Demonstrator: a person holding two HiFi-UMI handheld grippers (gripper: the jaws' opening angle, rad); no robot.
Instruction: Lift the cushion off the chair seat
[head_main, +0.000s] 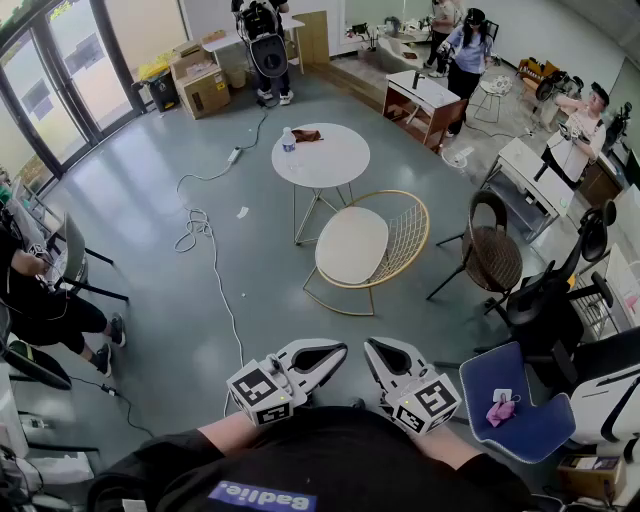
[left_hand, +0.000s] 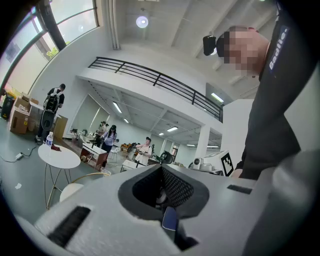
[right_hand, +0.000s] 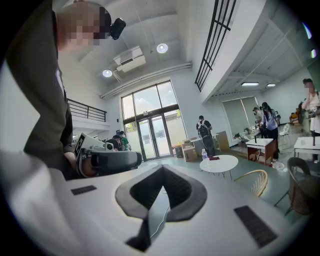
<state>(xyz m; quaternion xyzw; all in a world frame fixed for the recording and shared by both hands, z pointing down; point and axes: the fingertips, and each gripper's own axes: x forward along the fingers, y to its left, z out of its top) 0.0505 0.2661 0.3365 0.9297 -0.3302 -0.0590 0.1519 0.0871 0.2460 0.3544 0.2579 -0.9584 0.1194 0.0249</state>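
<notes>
- The round cream cushion (head_main: 352, 243) lies flat on the seat of the gold wire chair (head_main: 413, 232). The chair stands on the grey floor (head_main: 150, 230) ahead, just in front of a round white worktop (head_main: 322, 160) and well apart from both grippers.
- The left gripper (head_main: 325, 352) and the right gripper (head_main: 385, 352) are held close to the person's body, roughly level. Each has its jaws brought together with nothing between them.
- The lift looks not yet begun, so the step in hand is the approach.
- Spread both sets of jaws before reaching the seat, not at the last moment.
- The wire back curves round the far and right side of the seat. Come in from the open front edge, where the cushion's rim is free.
- A soft, wide pad will probably sag from one corner. Pinch the rim at two spots set apart, one gripper on each.
- Raise it straight up until it clears the wire rim, so that it doesn't snag.
- A white cable (head_main: 214, 262) trails across the floor to the left of the path, so step clear of it.
</notes>
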